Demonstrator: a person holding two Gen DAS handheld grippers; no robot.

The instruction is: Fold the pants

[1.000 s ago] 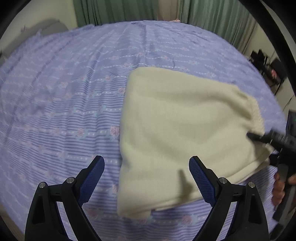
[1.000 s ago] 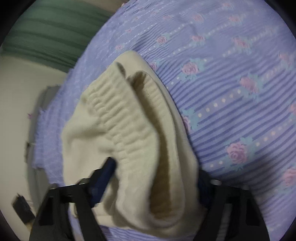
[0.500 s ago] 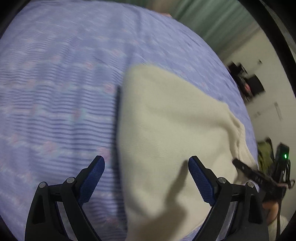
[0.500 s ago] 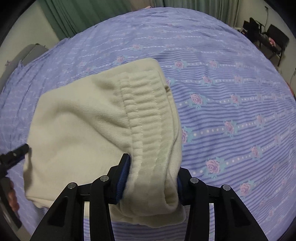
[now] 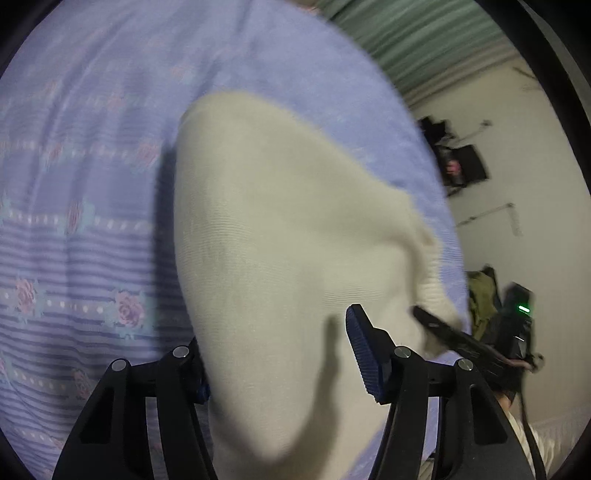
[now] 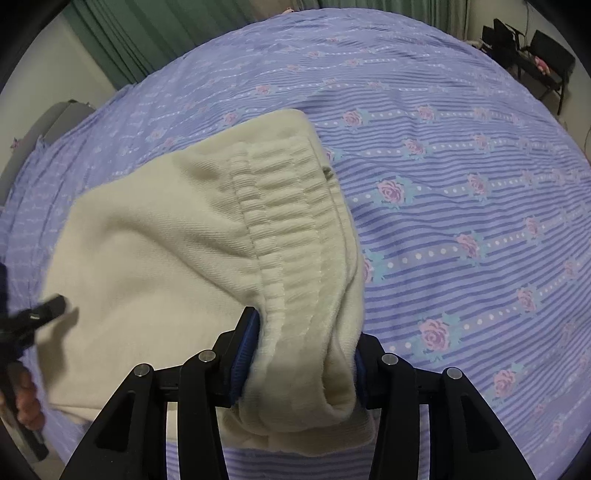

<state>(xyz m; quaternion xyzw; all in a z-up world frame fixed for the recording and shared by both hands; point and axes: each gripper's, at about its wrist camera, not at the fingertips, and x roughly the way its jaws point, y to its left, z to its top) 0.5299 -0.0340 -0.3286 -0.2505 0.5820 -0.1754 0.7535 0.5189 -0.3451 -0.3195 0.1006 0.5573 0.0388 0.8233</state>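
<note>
Cream folded pants (image 5: 280,229) lie on a purple flowered bedsheet (image 5: 74,177). In the right wrist view the pants (image 6: 166,251) show a ribbed waistband (image 6: 291,221). My right gripper (image 6: 301,354) is shut on the near end of the waistband, with the fabric bunched between the blue pads. My left gripper (image 5: 277,354) sits around the pants' near left edge, with the jaws partly closed: the right pad (image 5: 364,354) rests on top, the left pad is hidden under the fabric. The right gripper's tip (image 5: 443,328) also shows in the left wrist view.
The bedsheet (image 6: 461,184) spreads wide to the right and far side. Green curtains (image 6: 147,33) hang behind the bed. Dark chairs (image 6: 535,62) stand at the far right. A pale floor and a dark bag (image 5: 480,295) lie off the bed's edge.
My left gripper has moved forward onto the pants' left edge and its jaws have narrowed around the fabric. The right gripper stays shut on the waistband, slightly closer.
</note>
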